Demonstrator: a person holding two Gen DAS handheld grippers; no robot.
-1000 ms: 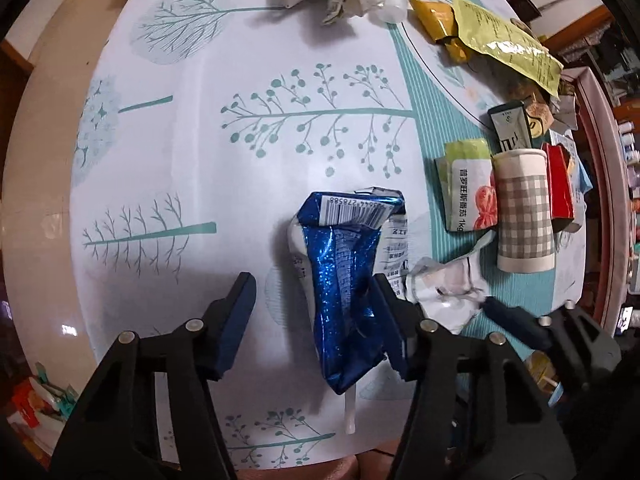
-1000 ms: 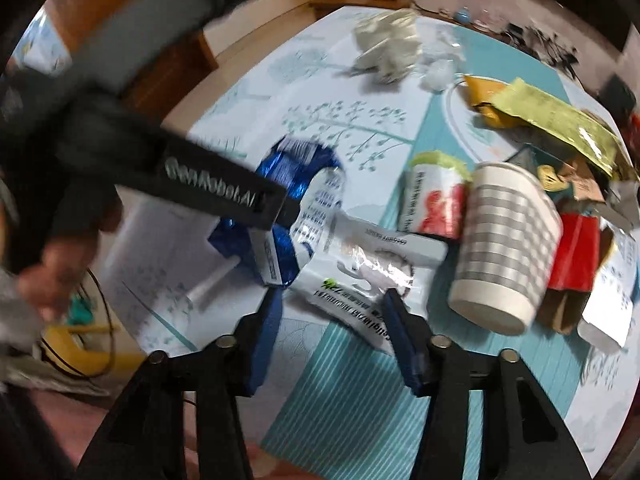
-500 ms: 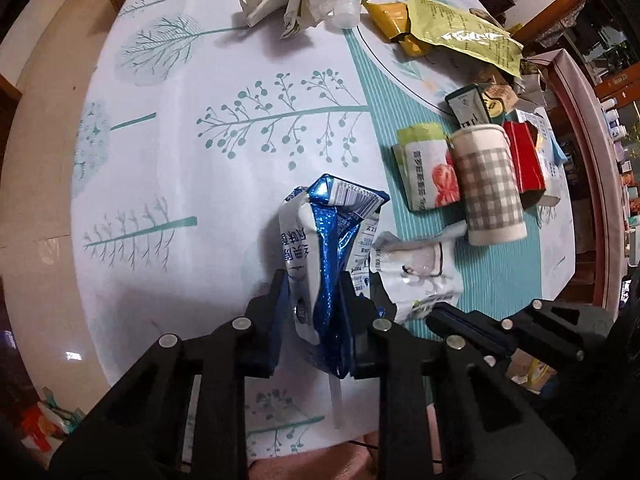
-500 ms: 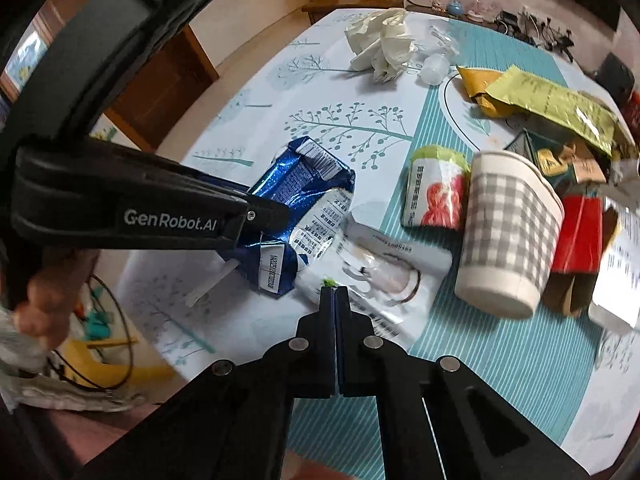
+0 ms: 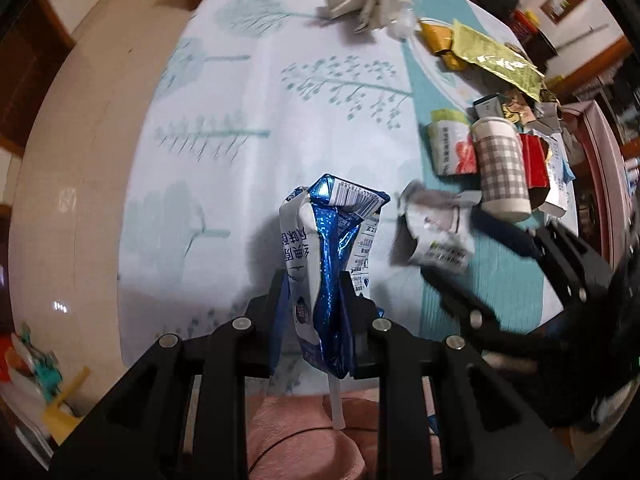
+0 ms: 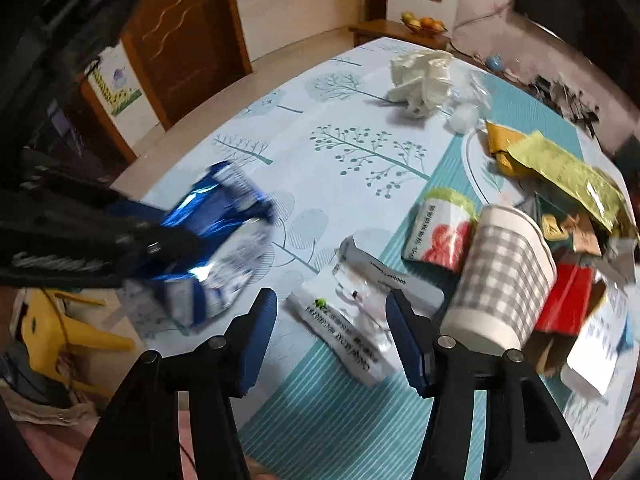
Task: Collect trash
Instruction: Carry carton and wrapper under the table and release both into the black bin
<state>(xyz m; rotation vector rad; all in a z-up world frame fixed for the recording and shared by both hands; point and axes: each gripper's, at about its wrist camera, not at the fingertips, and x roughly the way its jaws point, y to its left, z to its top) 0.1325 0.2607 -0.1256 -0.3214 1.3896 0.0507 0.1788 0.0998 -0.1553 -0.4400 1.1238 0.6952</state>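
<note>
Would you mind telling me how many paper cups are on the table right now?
1. A grey-checked paper cup lies on its side on the teal part of the tablecloth, between the red-and-white packet and the red wrapper. The litter pile behind it could hide others.

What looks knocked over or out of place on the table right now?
The checked paper cup lies on its side among wrappers instead of standing; no spill shows. A white stick pokes from the bottom of the blue wrapper clamped in the left gripper. The right gripper is open over the white wrapper.
</note>
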